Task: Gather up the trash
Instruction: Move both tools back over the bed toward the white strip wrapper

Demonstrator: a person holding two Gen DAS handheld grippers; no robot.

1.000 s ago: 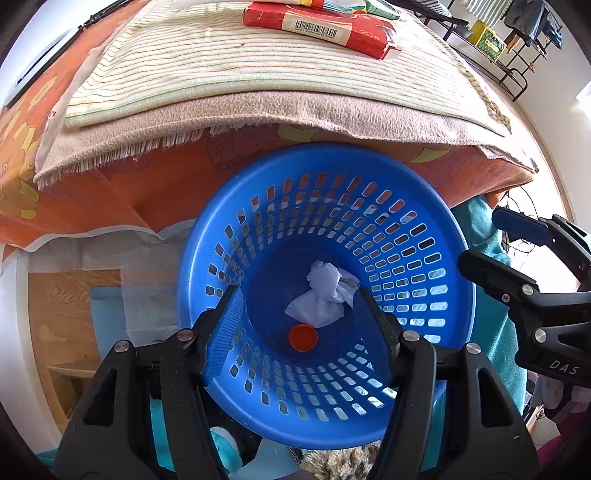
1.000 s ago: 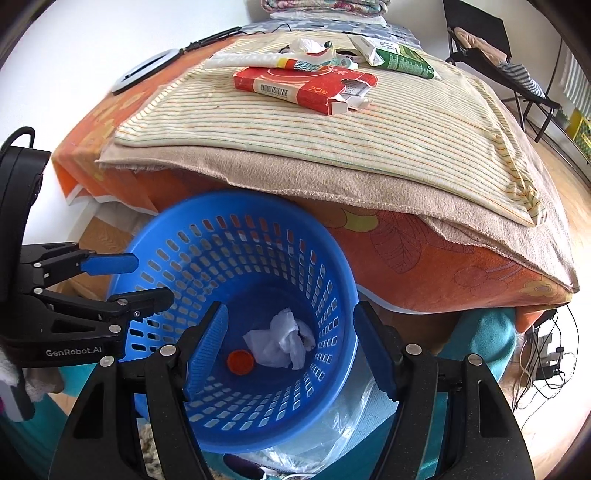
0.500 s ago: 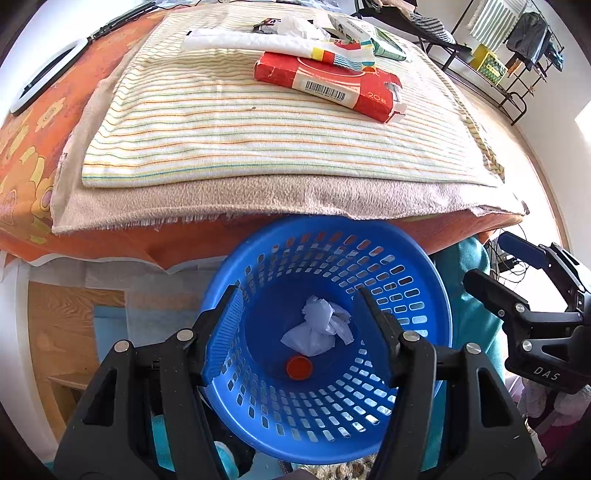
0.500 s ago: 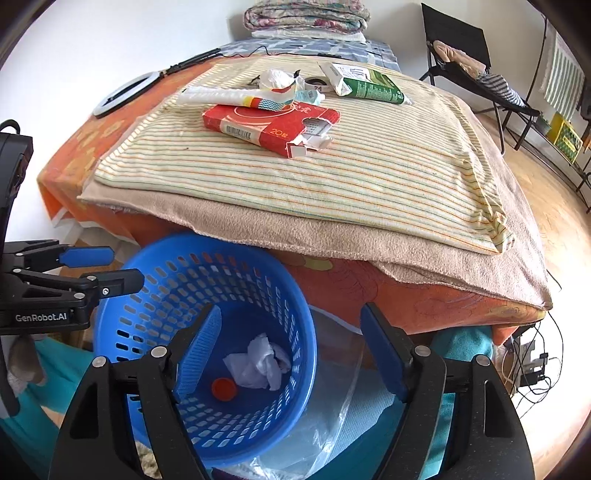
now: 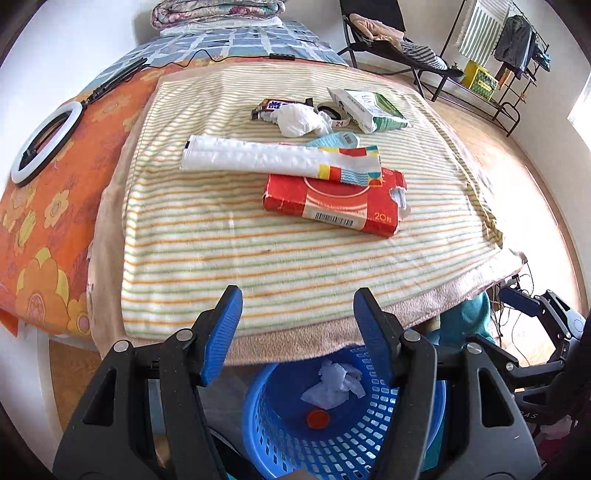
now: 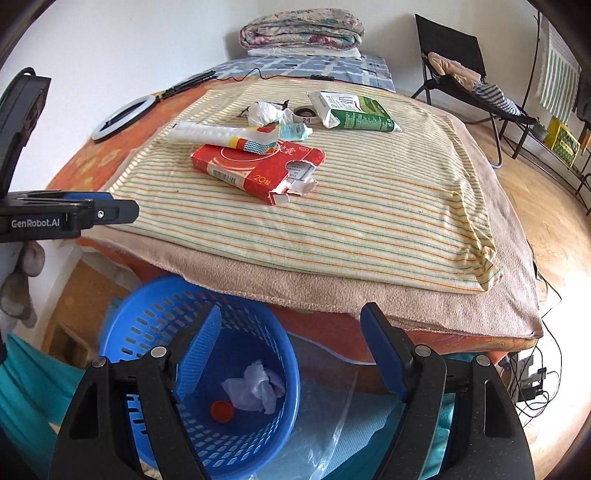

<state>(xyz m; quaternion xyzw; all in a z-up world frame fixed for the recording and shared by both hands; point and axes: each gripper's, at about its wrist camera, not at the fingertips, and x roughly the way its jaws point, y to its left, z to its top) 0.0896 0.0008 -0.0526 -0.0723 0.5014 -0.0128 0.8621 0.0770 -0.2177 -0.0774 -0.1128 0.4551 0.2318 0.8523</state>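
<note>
A blue slatted basket (image 5: pixel 373 435) (image 6: pixel 155 317) stands on the floor at the bed's near edge, holding crumpled white paper (image 5: pixel 332 387) (image 6: pixel 255 387) and an orange cap (image 5: pixel 318 419). On the striped blanket lie a torn red box (image 5: pixel 332 203) (image 6: pixel 255 166), a long white wrapper (image 5: pixel 258 157), a crumpled tissue (image 5: pixel 299 118), a tape roll (image 5: pixel 330 110) and a green carton (image 5: pixel 369 107) (image 6: pixel 354 110). My left gripper (image 5: pixel 299 295) hangs over the blanket's near edge, jaws opening, nothing between them. My right gripper (image 6: pixel 291 310) stands open and empty over the basket's right side.
A white ring light (image 5: pixel 44 144) lies on the orange flowered sheet at left. Folded blankets (image 6: pixel 299 33) are stacked at the bed's far end. A black folding chair (image 6: pixel 454 66) and a rack stand at right; cables (image 6: pixel 532 387) trail on the wooden floor.
Both grippers rose and tilted up from the basket toward the bed. The basket slid to the bottom of both views and the trash on the blanket came into view. The right jaws widened.
</note>
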